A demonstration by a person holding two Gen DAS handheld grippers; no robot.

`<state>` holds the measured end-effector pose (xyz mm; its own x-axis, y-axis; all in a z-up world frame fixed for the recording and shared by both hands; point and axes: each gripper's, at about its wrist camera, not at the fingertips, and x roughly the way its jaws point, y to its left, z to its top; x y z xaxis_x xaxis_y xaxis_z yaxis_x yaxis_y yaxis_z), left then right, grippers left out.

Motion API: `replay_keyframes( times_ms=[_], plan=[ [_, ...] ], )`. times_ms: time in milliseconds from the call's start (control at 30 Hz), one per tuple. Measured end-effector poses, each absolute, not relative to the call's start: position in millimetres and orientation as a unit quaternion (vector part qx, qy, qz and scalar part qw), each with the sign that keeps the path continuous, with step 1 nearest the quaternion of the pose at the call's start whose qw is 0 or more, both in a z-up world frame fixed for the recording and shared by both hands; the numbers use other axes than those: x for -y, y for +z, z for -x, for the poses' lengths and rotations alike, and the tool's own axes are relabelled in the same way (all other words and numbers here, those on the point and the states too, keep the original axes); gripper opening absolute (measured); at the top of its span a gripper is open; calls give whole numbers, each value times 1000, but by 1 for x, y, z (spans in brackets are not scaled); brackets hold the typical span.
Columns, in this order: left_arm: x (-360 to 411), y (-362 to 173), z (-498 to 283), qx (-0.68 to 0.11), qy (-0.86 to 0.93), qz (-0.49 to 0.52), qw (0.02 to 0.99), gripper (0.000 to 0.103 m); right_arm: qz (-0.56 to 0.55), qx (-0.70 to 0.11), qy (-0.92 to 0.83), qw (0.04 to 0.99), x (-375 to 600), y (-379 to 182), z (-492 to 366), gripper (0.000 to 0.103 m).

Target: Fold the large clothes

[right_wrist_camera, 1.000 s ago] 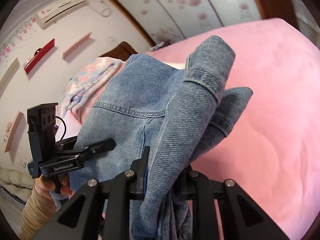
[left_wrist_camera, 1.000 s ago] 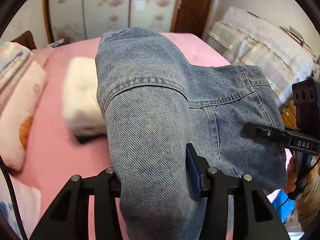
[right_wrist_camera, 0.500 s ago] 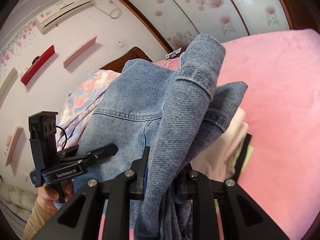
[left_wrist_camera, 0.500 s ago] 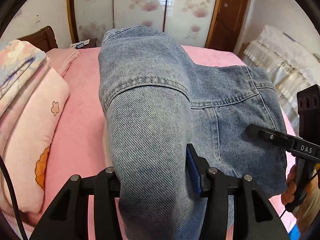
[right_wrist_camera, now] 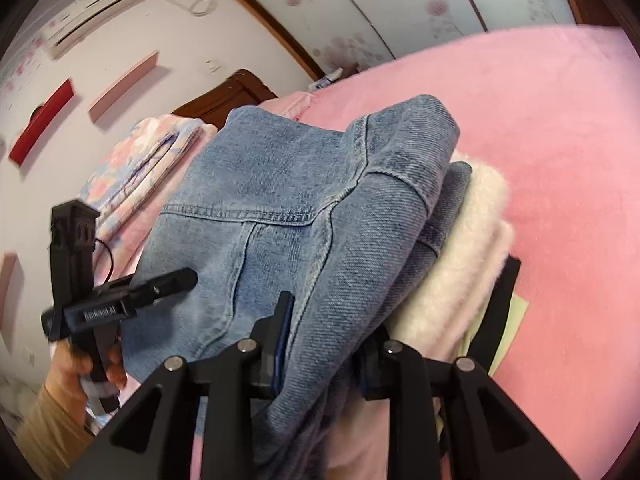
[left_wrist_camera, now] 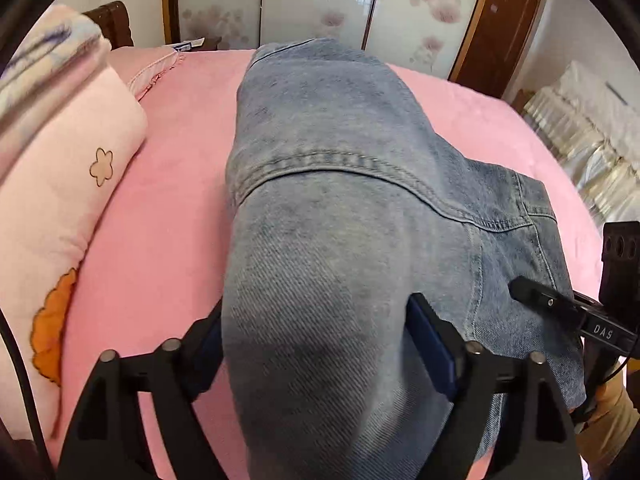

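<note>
A folded blue denim jacket [left_wrist_camera: 344, 184] is held up over the pink bed [left_wrist_camera: 168, 216]. My left gripper [left_wrist_camera: 316, 332] is shut on one folded end of it. My right gripper [right_wrist_camera: 324, 332] is shut on the other end of the jacket [right_wrist_camera: 280, 200]. In the right wrist view the jacket hangs just above a stack of folded clothes with a fluffy cream garment [right_wrist_camera: 472, 248] on top; whether they touch I cannot tell. Each gripper shows in the other's view, the right gripper [left_wrist_camera: 560, 308] and the left gripper [right_wrist_camera: 132, 296].
Folded pink and floral quilts [left_wrist_camera: 60, 176] lie on the bed's left side. A wardrobe with flowered sliding doors [left_wrist_camera: 320, 0] and a brown door [left_wrist_camera: 504, 28] stand behind. White bedding [left_wrist_camera: 592, 120] is stacked at the right. A dark garment [right_wrist_camera: 500, 308] lies under the cream one.
Both grippers have carried the jacket across the bed; the cream garment left the left wrist view and now lies directly under the jacket in the right wrist view. Both grips are unchanged.
</note>
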<state>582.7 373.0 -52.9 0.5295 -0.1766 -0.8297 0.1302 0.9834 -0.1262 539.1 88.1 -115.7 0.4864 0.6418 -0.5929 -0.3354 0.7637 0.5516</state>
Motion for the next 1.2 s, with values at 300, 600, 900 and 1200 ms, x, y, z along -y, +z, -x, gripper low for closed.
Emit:
replay_keyframes(
  times_ms=[300, 600, 900, 1200],
  plan=[
    [-383, -50, -570, -443, -48, 19, 895, 98, -152, -436, 268, 846, -95, -91, -528, 43],
    [-362, -6, -524, -379, -3, 42, 925, 98, -153, -423, 260, 855, -56, -55, -459, 48],
    [-285, 44, -419, -393, -37, 13, 919, 98, -171, -441, 241, 848, 5, -11, -351, 48],
    [-213, 120, -264, -391, -51, -1, 919, 99, -162, -450, 228, 848, 52, 63, -212, 48]
  ],
)
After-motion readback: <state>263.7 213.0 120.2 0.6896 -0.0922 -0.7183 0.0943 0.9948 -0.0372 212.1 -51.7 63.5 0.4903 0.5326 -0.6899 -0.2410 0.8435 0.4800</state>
